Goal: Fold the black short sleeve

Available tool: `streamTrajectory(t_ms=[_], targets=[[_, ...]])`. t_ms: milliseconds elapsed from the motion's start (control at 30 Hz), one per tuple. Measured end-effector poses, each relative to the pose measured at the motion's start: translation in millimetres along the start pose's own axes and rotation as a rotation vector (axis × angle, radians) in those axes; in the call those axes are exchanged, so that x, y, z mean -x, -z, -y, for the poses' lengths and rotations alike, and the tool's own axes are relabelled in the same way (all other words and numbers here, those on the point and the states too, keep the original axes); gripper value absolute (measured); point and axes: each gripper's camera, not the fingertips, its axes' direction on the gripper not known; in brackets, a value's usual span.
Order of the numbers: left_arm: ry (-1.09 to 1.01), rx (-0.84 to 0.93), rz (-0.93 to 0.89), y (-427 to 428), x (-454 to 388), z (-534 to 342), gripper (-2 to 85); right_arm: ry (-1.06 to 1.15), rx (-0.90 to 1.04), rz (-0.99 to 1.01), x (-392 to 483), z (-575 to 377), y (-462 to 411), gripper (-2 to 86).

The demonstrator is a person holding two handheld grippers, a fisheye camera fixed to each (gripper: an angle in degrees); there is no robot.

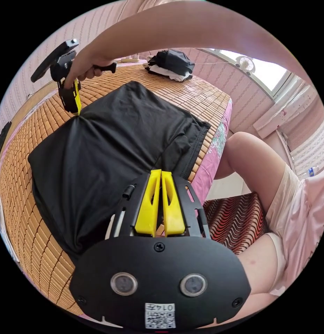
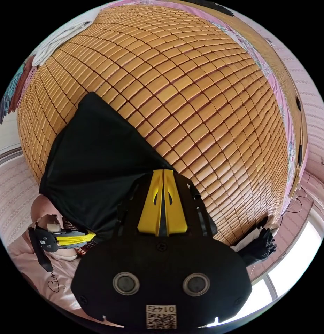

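Under my jaws the shirt is matt black cloth; the mat beyond is glossy bamboo tiles. My jaws are smooth yellow plastic.

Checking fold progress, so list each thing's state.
Black shirt: spread on the mat, partly folded, held at two edges.
Left tool: shut on the shirt's near edge.
Right tool: shut on the shirt's far edge.
Dark clothes pile: heaped, untouched.

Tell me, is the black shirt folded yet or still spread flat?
Partly folded: the black shirt is doubled over on the bamboo mat, with the left gripper and right gripper pinching opposite edges.
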Motion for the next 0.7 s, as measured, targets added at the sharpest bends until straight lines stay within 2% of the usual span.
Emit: streamTrajectory(t_ms=[100,167,233,367,467,533,700], targets=[[-0.042,-0.087,-0.014,12,-8,0,1.7,-0.026,-0.207,0.093,-16,-63,21,-0.2],[-0.070,-0.167,-0.030,20,-15,0,4.0,-0.074,-0.353,0.168,-28,-141,24,0.2],[-0.093,-0.226,-0.033,24,-23,2,6.0,-0.158,-0.399,0.170,-36,-205,9,1.2],[-0.153,-0.264,-0.042,19,-47,11,11.4,-0.389,-0.367,0.247,-47,-343,-54,9.0],[-0.200,-0.210,-0.014,7,-71,21,14.1,-0.488,-0.364,0.376,-45,-411,-94,10.8],[-0.218,-0.204,0.024,2,-86,26,16.5,-0.501,-0.381,0.426,-42,-436,-112,10.2],[-0.314,-0.168,0.166,-15,-129,54,23.0,-0.517,-0.396,0.525,-53,-473,-146,1.4]])
